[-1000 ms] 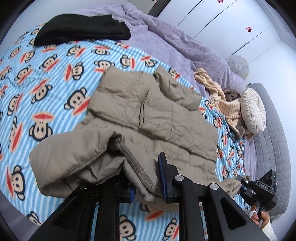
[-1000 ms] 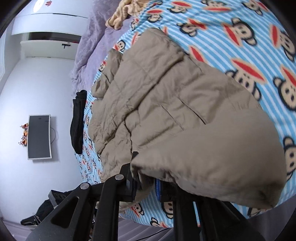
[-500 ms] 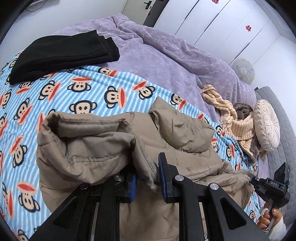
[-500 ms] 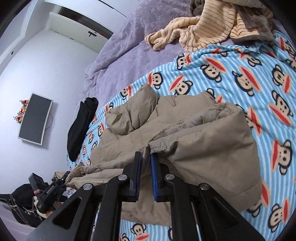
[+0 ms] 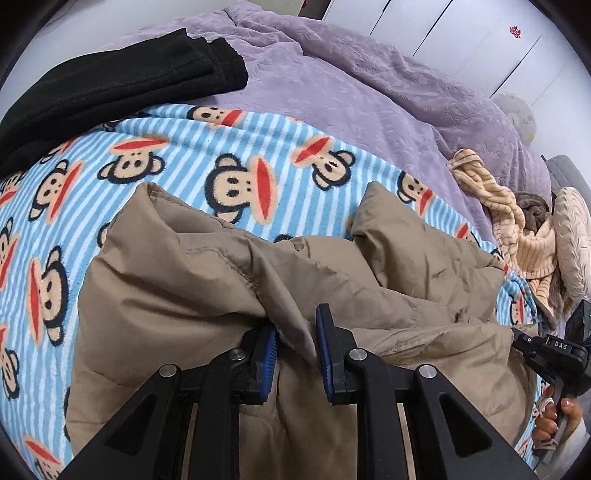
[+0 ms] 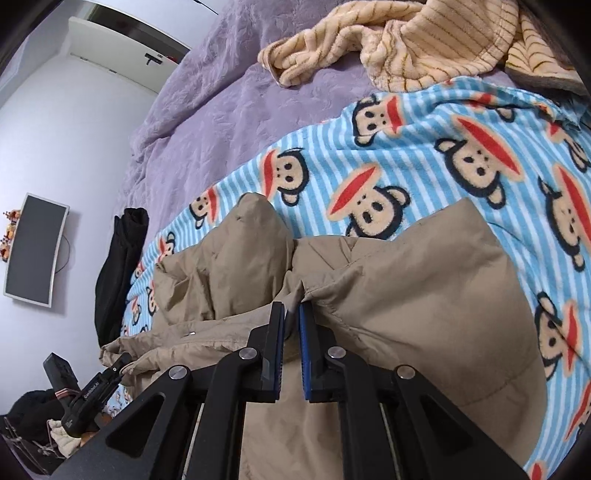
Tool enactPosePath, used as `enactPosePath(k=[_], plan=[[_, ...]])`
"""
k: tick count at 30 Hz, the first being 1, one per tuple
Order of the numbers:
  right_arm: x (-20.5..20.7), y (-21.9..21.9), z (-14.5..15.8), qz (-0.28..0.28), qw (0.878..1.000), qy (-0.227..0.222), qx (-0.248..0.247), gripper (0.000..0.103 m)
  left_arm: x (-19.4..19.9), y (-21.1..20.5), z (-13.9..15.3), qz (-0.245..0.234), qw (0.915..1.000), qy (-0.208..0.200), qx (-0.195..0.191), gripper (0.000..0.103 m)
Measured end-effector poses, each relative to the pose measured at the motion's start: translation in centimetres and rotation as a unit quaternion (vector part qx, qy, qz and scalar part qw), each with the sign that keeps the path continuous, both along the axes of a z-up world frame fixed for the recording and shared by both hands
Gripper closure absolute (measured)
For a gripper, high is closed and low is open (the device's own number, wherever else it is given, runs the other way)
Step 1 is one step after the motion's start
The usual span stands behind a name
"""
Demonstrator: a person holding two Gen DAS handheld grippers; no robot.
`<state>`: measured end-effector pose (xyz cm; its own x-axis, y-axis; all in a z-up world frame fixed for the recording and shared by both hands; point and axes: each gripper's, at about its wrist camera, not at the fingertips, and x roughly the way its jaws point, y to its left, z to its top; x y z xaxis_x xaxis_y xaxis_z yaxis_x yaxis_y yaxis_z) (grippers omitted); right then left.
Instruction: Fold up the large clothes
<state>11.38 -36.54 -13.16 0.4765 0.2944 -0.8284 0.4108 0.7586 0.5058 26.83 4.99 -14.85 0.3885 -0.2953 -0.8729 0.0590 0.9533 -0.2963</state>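
A tan padded jacket (image 5: 192, 291) lies bunched on the blue striped monkey-print blanket (image 5: 229, 155). My left gripper (image 5: 295, 332) is shut on a thick fold of the jacket's edge, with cloth filling the gap between its blue pads. In the right wrist view the same jacket (image 6: 424, 295) spreads below, and my right gripper (image 6: 291, 325) is shut on a thin hem of it. Each gripper shows in the other's view: the right gripper (image 5: 546, 350) with a hand at the far right, the left gripper (image 6: 99, 387) at the lower left, both at the jacket's near edge.
A folded black garment (image 5: 110, 81) lies at the blanket's far left. A purple quilt (image 5: 369, 92) covers the back of the bed. A cream striped garment (image 5: 517, 229) and a round cushion (image 5: 572, 240) sit at the right. White wardrobe doors (image 5: 461, 33) stand behind.
Both grippers have carried the jacket's near edge forward over the rest, so it is doubled up and sits lower on the blanket. The black garment and striped garment now look closer.
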Motion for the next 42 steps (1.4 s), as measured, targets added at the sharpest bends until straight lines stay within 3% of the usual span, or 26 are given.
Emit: enactPosePath(k=[5,6,7,8,9,10,11,13,14,15,17,20,22,24,25,26,27,30,33,35,42], plan=[[0.6,-0.4,-2.3,-0.009,1.000,0.017,0.004,0.094,-0.9,0.0,2.1,-0.027,0.9988,-0.031,0.028,0.080],[0.2,-0.4,-1.8,-0.010,1.000,0.014,0.005,0.094,-1.2,0.2,2.7,-0.031,0.9981,-0.038,0.036,0.075],[-0.1,-0.4,-1.1,-0.006,1.000,0.010,-0.001,0.094,-1.4,0.5,3.3,-0.034,0.9975,-0.043,0.044,0.064],[-0.5,-0.3,-0.3,0.003,1.000,0.006,-0.013,0.093,-1.6,0.9,3.9,-0.032,0.9969,-0.051,0.051,0.030],[-0.8,-0.3,0.4,0.010,1.000,0.004,-0.028,0.093,-1.9,1.5,4.5,-0.026,0.9960,-0.065,0.055,0.010],[-1.2,-0.5,1.3,0.019,0.999,0.001,-0.050,0.093,-2.1,2.1,5.0,-0.022,0.9947,-0.081,0.060,0.009],[-1.7,-0.7,2.1,0.025,0.997,-0.001,-0.069,0.091,-2.1,2.5,5.1,-0.022,0.9942,-0.083,0.065,0.009],[-2.8,-1.9,3.3,0.021,0.995,-0.004,-0.100,0.068,-1.5,3.3,4.6,-0.015,0.9943,-0.071,0.078,0.009],[-3.2,-2.5,3.6,0.014,0.994,-0.006,-0.110,0.036,-1.2,3.7,4.3,-0.012,0.9949,-0.064,0.077,0.009],[-4.0,-3.3,3.8,0.004,0.992,-0.010,-0.125,0.020,-0.8,4.1,3.6,-0.010,0.9958,-0.055,0.073,0.009],[-4.7,-4.7,3.6,-0.008,0.991,-0.001,-0.136,0.020,-0.1,4.7,2.0,-0.005,0.9976,-0.032,0.061,0.009],[-5.3,-6.7,1.7,-0.025,0.994,0.017,-0.107,0.020,0.8,4.9,0.0,-0.009,0.9992,-0.007,0.038,0.010],[-5.2,-7.6,-0.3,-0.027,0.996,0.032,-0.073,0.020,1.0,4.1,-0.4,-0.024,0.9990,-0.010,0.038,0.027],[-4.8,-7.7,-1.8,-0.029,0.997,0.043,-0.058,0.020,0.9,3.0,-0.4,-0.046,0.9971,-0.013,0.059,0.064],[-4.6,-7.8,-2.2,-0.029,0.997,0.044,-0.050,0.020,0.7,2.8,0.0,-0.051,0.9967,-0.021,0.060,0.071],[-4.4,-7.5,-2.4,-0.027,0.998,0.043,-0.045,0.028,0.6,2.7,0.5,-0.048,0.9966,-0.029,0.059,0.077],[-4.0,-7.1,-2.3,-0.020,0.997,0.047,-0.051,0.049,0.7,2.6,0.9,-0.040,0.9965,-0.038,0.063,0.079],[-3.1,-5.1,-0.8,0.014,0.991,0.044,-0.124,0.076,1.4,2.9,1.1,-0.013,0.9954,-0.049,0.082,0.080],[-2.1,-3.9,0.6,0.037,0.981,0.029,-0.189,0.083,2.6,2.6,-0.6,-0.001,0.9938,-0.038,0.104,0.080],[-1.2,-4.0,0.2,0.035,0.980,0.034,-0.190,0.084,3.0,1.9,-1.8,-0.001,0.9899,-0.045,0.135,0.080],[1.2,-4.7,-5.3,0.019,0.977,0.066,-0.200,0.082,4.2,0.4,-3.7,0.012,0.9799,-0.052,0.192,0.079]])
